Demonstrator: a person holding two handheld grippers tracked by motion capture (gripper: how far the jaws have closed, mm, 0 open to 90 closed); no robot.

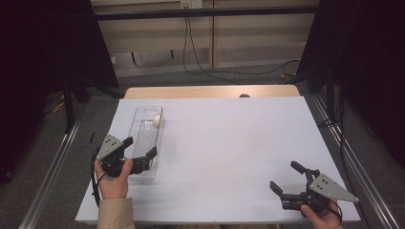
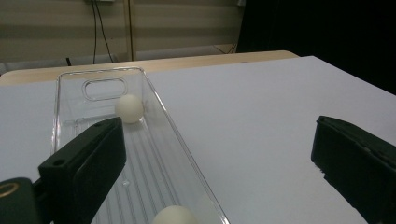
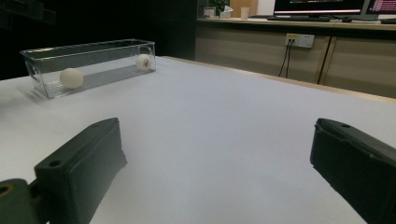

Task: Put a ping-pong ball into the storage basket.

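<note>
The left gripper [image 1: 141, 148] hangs wide open over the near end of the clear tray [image 1: 139, 119], one ball [image 2: 173, 215] just beneath it; closing carelessly could knock it away. The right gripper [image 1: 286, 176] idles open.

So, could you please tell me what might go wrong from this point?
The left claw hangs open over the near end of the clear tray; a low jaw could knock the light tray sideways. The two white balls, one near and one far, lie loose and may roll away from a grasp.
</note>
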